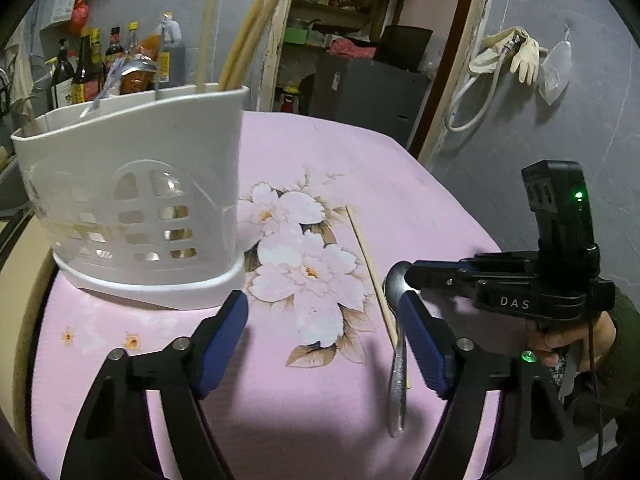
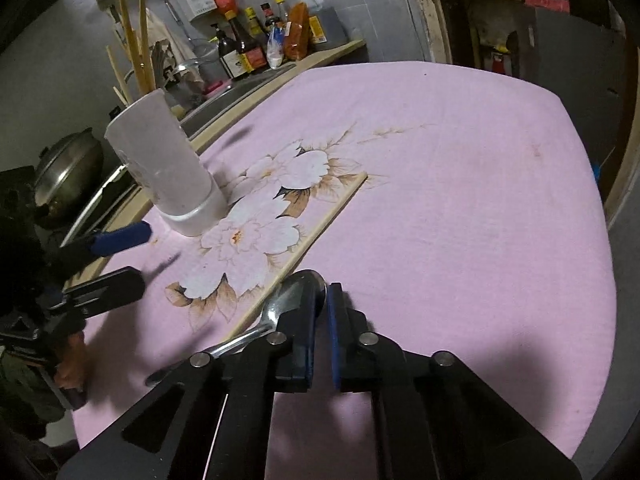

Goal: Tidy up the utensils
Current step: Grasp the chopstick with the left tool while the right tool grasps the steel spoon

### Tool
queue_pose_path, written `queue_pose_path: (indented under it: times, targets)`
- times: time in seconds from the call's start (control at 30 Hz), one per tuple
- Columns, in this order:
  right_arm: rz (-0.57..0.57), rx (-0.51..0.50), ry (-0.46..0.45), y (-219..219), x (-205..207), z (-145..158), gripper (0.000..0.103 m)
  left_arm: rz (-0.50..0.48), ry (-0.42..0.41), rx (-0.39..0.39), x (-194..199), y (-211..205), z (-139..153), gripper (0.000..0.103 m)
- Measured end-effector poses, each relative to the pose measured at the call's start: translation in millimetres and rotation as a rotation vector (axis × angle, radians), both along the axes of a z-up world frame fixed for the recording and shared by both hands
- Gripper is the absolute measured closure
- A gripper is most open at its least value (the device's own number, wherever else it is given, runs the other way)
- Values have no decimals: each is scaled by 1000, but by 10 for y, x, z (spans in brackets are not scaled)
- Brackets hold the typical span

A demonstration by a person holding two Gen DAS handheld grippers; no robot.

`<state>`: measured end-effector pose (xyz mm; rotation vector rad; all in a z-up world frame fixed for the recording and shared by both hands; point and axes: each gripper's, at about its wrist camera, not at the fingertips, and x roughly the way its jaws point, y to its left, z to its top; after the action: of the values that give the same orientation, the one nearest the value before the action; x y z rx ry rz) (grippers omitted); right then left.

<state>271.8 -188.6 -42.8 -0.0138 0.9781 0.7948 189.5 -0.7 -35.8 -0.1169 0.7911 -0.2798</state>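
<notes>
Left gripper (image 1: 324, 344): I see it wide, empty.
Right gripper (image 2: 320, 332): narrow, at spoon (image 2: 288, 304) bowl; grip unclear.
Chopstick (image 2: 316, 240): beside spoon.

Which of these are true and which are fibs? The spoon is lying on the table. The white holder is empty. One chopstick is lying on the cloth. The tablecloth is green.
1. The spoon lies on the table: true; the right gripper is at its bowl.
2. The white holder is empty: false; chopsticks and a spoon stand in it.
3. One chopstick lies on the cloth: true.
4. The tablecloth is green: false; it is pink with white flowers.
</notes>
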Motion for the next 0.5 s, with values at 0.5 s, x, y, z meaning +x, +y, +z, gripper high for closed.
queue_pose_path:
  times: [0.5]
  targets:
    - [-137, -130, -158, -559, 210, 244, 101, -119, 139, 31, 575, -446, -136, 68]
